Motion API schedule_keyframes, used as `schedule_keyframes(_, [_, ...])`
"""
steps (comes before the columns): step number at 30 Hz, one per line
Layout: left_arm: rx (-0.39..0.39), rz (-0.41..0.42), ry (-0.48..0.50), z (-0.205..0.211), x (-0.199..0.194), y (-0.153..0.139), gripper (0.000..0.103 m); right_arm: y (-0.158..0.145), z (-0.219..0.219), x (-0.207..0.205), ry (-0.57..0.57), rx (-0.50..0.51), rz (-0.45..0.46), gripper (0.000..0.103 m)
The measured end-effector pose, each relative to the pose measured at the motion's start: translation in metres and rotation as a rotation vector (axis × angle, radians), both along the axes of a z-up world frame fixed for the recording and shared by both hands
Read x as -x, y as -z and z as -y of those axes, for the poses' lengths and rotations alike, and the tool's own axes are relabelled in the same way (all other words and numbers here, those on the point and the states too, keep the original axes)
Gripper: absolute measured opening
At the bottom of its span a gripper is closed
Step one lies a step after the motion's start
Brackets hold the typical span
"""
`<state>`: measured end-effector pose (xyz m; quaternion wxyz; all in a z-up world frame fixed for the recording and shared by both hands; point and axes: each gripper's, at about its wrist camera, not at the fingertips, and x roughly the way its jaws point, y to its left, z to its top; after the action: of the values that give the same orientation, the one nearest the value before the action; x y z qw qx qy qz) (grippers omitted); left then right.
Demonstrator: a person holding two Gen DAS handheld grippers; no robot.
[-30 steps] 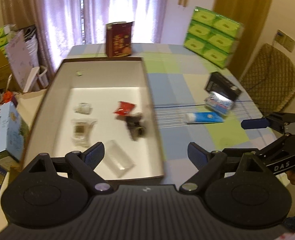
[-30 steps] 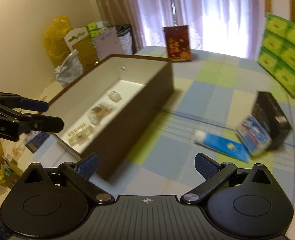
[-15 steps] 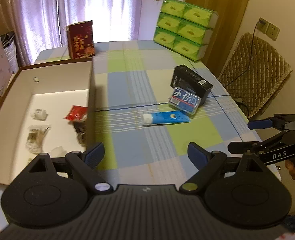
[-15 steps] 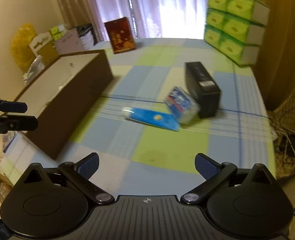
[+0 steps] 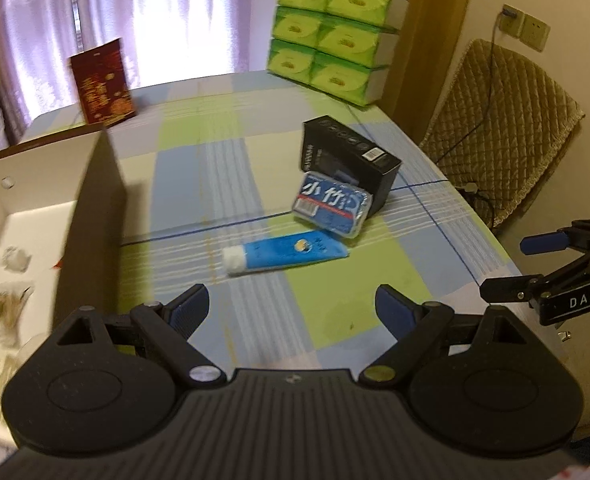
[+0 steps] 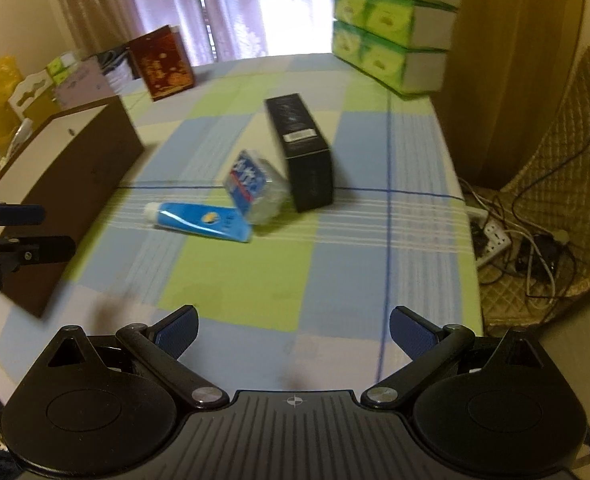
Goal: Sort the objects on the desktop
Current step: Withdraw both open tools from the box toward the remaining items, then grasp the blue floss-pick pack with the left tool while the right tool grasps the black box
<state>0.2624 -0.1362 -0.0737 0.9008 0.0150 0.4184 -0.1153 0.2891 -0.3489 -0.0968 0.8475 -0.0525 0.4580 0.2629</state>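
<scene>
Both grippers, left (image 5: 291,306) and right (image 6: 293,326), hover empty with jaws spread. Best approach the tube (image 5: 285,254) crosswise, then carry it to the box (image 5: 95,208).

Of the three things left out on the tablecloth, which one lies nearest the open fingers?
The blue tube with the white cap; the clear blue-labelled pack and black box lie farther back.

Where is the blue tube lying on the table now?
The blue tube lies flat on the checked tablecloth mid-table in both views, right of the open brown box, its flat end touching the blue packet leaning on the black box.
</scene>
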Motion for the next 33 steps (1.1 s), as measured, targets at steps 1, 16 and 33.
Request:
schedule_keyframes(1, [-0.003, -0.002, 0.011, 0.003, -0.006, 0.003, 0.088, 0.002, 0.002, -0.004, 0.005, 0.003, -0.003, 0.099])
schedule_keyframes(16, [-0.061, -0.037, 0.232, 0.048, -0.111, 0.059, 0.094, 0.035, 0.026, -0.058, 0.093, 0.055, -0.057, 0.099])
schedule_keyframes(33, [-0.043, -0.045, 0.423, 0.065, -0.175, 0.098, 0.094, 0.055, 0.047, -0.085, 0.221, 0.057, -0.117, 0.099])
